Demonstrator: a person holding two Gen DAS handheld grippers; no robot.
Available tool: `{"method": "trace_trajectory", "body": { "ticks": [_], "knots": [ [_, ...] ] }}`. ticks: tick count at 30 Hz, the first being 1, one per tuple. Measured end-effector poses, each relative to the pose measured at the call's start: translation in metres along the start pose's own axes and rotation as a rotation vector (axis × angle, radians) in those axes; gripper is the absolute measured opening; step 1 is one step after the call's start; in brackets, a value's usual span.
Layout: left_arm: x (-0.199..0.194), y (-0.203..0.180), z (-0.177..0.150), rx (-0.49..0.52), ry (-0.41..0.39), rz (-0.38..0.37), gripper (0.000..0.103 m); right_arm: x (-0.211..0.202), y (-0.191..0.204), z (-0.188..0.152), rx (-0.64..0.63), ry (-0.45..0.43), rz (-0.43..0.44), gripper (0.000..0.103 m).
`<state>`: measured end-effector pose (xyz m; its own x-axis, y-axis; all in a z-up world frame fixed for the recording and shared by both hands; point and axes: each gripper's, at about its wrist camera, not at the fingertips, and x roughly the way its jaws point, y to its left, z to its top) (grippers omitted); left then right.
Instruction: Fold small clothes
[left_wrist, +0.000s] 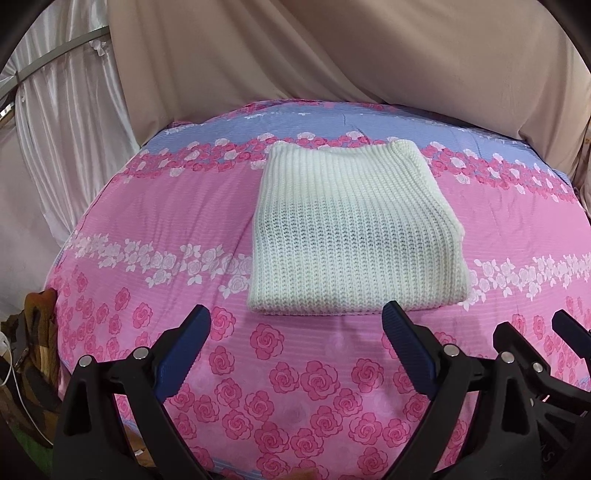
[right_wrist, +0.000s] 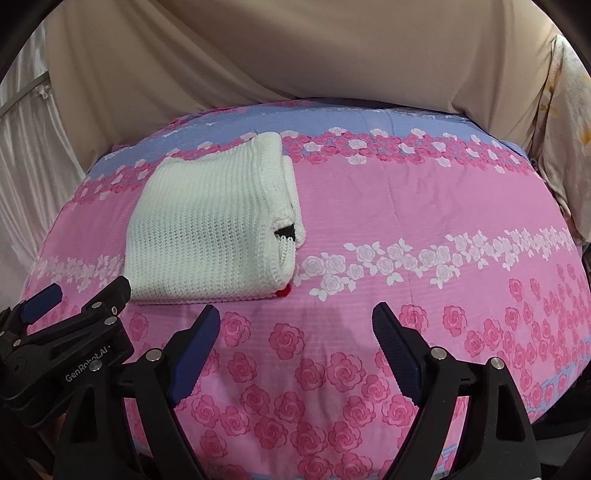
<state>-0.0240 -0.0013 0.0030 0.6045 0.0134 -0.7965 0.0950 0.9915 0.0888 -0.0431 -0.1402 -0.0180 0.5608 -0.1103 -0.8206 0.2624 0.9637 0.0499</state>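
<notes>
**Folded sweater lies on the bed, both tools wide**

A cream knit sweater lies folded in a neat rectangle on the pink rose-print bedsheet, toward the far half of the bed. The left tool hovers just short of its near edge, fingers spread wide, holding nothing. The right tool hangs beside it, equally wide and empty, with the sweater off to its left.

A folded sweater lies on the bedsheet, curtains behind.
</notes>
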Motion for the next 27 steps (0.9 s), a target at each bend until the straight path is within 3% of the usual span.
{"method": "trace_trajectory", "body": {
  "ticks": [19, 27],
  "knots": [
    [0.002, 0.0043, -0.0032, -0.01, 0.003, 0.018, 0.09, -0.0006, 0.0055, -0.0039, -0.017, 0.004, -0.017, 0.082],
    [0.0039, -0.0012, -0.0036, 0.008, 0.009, 0.017, 0.085, -0.0006, 0.0075, -0.0034, -0.015, 0.012, -0.04, 0.082]
  ]
}}
